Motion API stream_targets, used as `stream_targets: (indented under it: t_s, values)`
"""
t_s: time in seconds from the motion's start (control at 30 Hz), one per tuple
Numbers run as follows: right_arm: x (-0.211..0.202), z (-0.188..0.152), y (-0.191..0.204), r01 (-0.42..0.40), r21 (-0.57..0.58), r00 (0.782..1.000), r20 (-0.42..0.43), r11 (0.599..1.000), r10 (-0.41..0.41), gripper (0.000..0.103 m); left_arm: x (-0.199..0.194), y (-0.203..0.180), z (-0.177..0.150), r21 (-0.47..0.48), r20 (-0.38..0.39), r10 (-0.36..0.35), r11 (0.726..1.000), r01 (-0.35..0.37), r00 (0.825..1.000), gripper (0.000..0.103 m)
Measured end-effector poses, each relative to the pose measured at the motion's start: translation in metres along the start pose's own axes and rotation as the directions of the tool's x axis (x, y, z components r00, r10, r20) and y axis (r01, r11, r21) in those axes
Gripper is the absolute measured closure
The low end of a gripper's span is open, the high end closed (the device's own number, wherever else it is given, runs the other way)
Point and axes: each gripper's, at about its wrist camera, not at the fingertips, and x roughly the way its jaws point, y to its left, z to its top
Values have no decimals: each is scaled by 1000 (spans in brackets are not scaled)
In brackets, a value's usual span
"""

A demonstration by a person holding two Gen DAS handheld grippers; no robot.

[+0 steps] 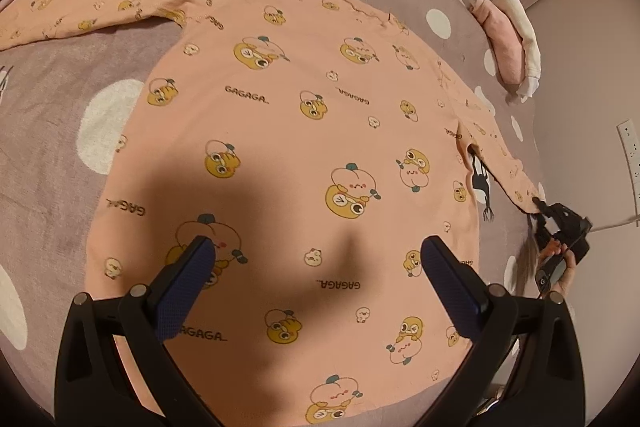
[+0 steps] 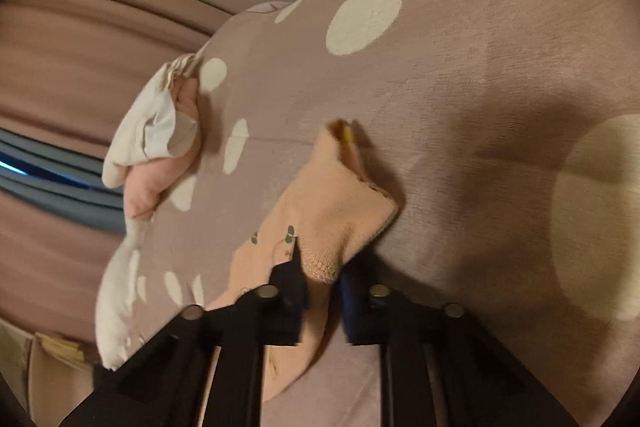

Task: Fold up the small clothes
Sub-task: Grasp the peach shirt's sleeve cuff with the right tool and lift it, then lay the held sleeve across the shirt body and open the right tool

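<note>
Your left claw (image 1: 316, 259) hung spread wide over the near hem of the peach shirt (image 1: 304, 131), which lay flat on the dotted bedspread (image 1: 60, 147), one sleeve stretched far left. Your right claw (image 2: 322, 283) had pinched the cuff of the other sleeve (image 2: 328, 211) at the bed's right edge. A pink and white bundle (image 1: 516, 39) sat far right
</note>
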Motion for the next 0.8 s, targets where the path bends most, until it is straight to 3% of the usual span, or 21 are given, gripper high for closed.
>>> stream_targets:
  t_s: [0.2,0.33,0.47,0.57,0.67,0.8]
  values:
    - [-24,-14,77,4,-264,1000,-1,965,-4,92,-16,11,-1,0,32,4,1000,-4,999,0]
    - [-33,-36,155,-29,-424,1000,-23,905,21,92,-32,24,-5,-12,67,-6,1000,7,998,0]
    - [-33,-74,235,-65,-574,998,-45,816,48,92,-45,41,-7,-30,97,-1,1000,4,995,0]
    - [-28,-118,287,-97,-682,995,-76,725,61,92,-53,53,-7,-53,112,0,999,6,994,0]
    - [-12,-176,328,-104,-797,994,-97,596,43,92,-60,68,-6,-80,134,14,997,-3,991,0]
    - [23,-267,352,-119,-902,990,-140,414,-21,92,-66,88,-5,-112,141,33,994,-17,989,0]
